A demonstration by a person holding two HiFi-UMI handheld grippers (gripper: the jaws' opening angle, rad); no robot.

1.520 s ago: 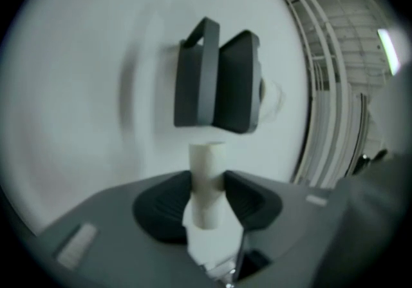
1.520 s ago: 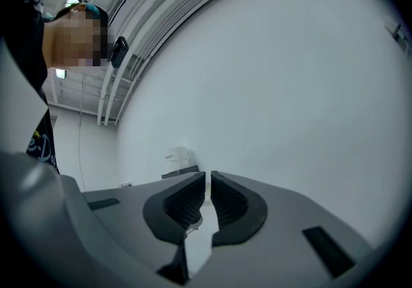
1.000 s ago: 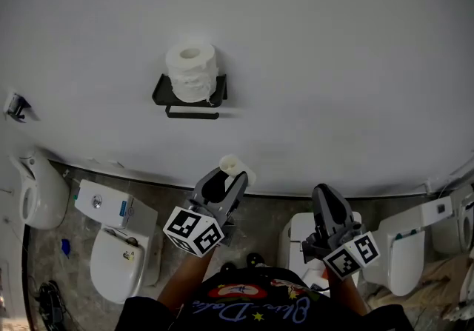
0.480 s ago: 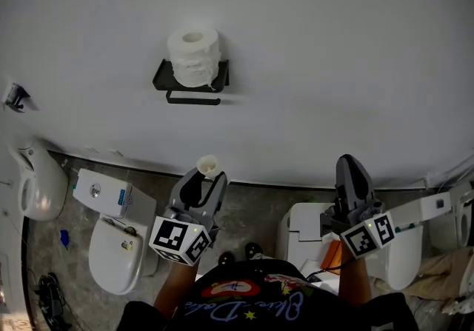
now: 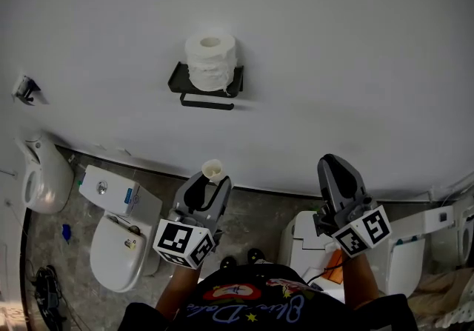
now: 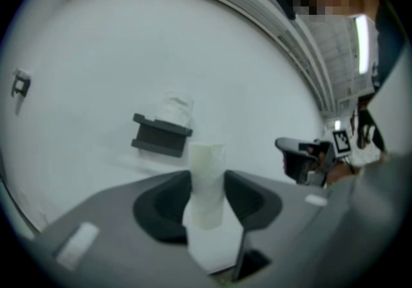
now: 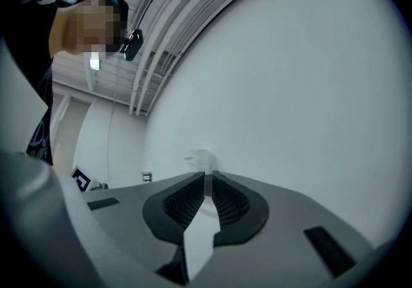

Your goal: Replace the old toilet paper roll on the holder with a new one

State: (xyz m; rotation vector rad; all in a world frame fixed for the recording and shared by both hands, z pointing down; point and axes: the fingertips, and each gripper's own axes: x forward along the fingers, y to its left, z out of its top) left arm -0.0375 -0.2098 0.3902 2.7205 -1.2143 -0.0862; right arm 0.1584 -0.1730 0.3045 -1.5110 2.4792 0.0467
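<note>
A full white toilet paper roll (image 5: 211, 61) stands upright on top of the black wall holder (image 5: 179, 79), whose bar below is bare. My left gripper (image 5: 209, 184) is well short of the wall, below the holder, shut on a pale empty cardboard tube (image 5: 213, 169) that sticks up between its jaws. In the left gripper view the tube (image 6: 206, 177) stands in front of the holder (image 6: 161, 135) and the roll (image 6: 175, 107). My right gripper (image 5: 335, 166) is off to the right, shut with nothing in it; in its own view the gripper (image 7: 207, 183) points at the wall, and the roll (image 7: 201, 159) shows faintly beyond.
Several white toilets stand on the floor below: one at the left (image 5: 118, 248) and one under my right arm (image 5: 307, 241). A white fixture (image 5: 41, 185) sits at the far left. A small metal fitting (image 5: 26, 89) is on the wall left of the holder.
My left gripper has drifted left with the tube still in it. The right gripper has risen, still shut and empty.
</note>
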